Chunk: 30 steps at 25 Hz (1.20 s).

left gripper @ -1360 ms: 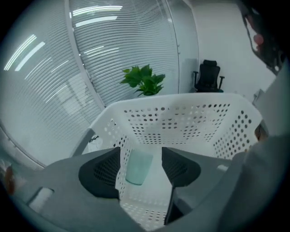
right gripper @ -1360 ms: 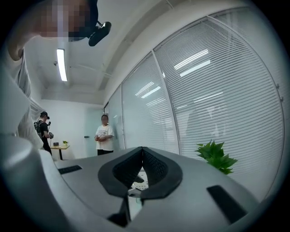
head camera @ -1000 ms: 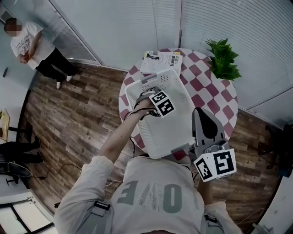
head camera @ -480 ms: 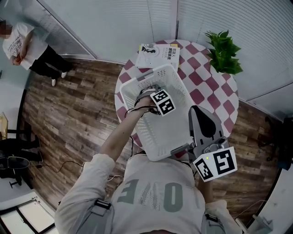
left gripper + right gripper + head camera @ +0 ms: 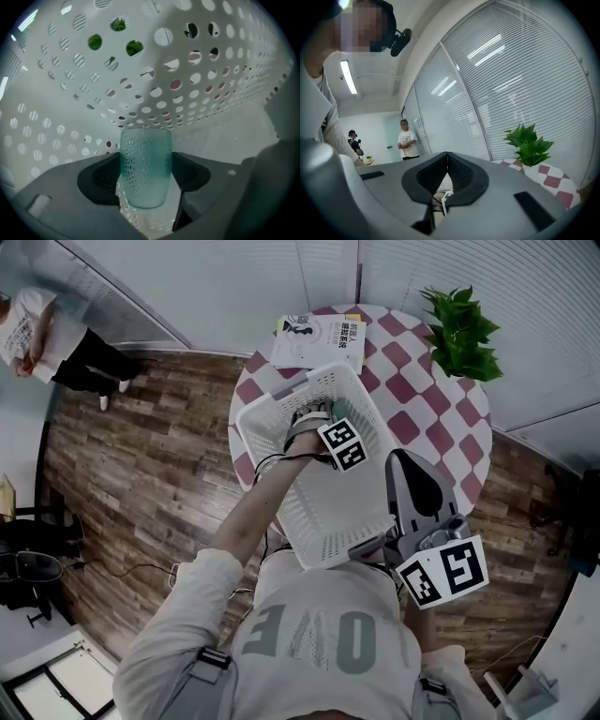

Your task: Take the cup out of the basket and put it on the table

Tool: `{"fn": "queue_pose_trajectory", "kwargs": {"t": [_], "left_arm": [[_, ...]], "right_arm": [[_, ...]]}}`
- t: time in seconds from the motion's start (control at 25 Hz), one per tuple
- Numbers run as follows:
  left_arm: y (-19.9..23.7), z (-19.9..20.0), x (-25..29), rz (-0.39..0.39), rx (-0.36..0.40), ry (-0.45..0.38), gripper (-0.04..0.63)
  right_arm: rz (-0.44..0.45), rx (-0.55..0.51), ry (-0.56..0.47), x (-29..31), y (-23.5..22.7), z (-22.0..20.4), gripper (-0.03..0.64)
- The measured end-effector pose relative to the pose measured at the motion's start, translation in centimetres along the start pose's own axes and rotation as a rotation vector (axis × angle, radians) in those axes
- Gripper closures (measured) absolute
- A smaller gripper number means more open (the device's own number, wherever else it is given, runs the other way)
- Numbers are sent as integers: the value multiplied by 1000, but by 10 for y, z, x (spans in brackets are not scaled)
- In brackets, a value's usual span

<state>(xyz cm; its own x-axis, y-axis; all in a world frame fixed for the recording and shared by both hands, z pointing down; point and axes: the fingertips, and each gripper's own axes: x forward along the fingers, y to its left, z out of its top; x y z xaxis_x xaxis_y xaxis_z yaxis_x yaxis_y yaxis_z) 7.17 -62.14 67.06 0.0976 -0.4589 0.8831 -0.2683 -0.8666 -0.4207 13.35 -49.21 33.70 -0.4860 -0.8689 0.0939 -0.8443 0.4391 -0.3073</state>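
Note:
A green dimpled glass cup (image 5: pixel 145 164) stands upright on the floor of the white perforated basket (image 5: pixel 281 393), near its far wall. My left gripper (image 5: pixel 314 416) reaches down into the basket. In the left gripper view its jaws (image 5: pixel 144 183) are opening, with the cup between the two dark pads and close to both. The cup itself is hidden in the head view. My right gripper (image 5: pixel 405 465) hovers by the basket's near right corner, above the table. Its jaws meet at the tip (image 5: pixel 447 157), shut with nothing held.
The basket sits on a small round red-and-white checkered table (image 5: pixel 417 367). A potted green plant (image 5: pixel 461 334) stands at the table's far right and a book (image 5: pixel 319 338) lies at its far edge. A person (image 5: pixel 37 334) stands on the wood floor at far left.
The head view has shifted, so the table and basket sit a little higher and to the left. My left gripper stays inside the basket; the right gripper has barely moved.

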Motion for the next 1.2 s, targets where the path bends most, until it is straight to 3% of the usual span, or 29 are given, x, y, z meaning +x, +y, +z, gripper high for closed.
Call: {"fn": "queue_pose_trajectory", "kwargs": {"t": [0.2, 0.56, 0.8, 1.2], "left_arm": [[2, 1, 5, 76, -38, 3, 267], [5, -2, -6, -32, -248, -12, 267], [23, 12, -53, -8, -391, -141, 267], [67, 27, -143, 126, -566, -386, 267]], "right_arm": [[-9, 16, 7, 2, -7, -4, 606], [12, 8, -10, 1, 1, 2, 606], [13, 2, -28, -4, 6, 2, 606], [27, -60, -64, -16, 24, 13, 606]]}}
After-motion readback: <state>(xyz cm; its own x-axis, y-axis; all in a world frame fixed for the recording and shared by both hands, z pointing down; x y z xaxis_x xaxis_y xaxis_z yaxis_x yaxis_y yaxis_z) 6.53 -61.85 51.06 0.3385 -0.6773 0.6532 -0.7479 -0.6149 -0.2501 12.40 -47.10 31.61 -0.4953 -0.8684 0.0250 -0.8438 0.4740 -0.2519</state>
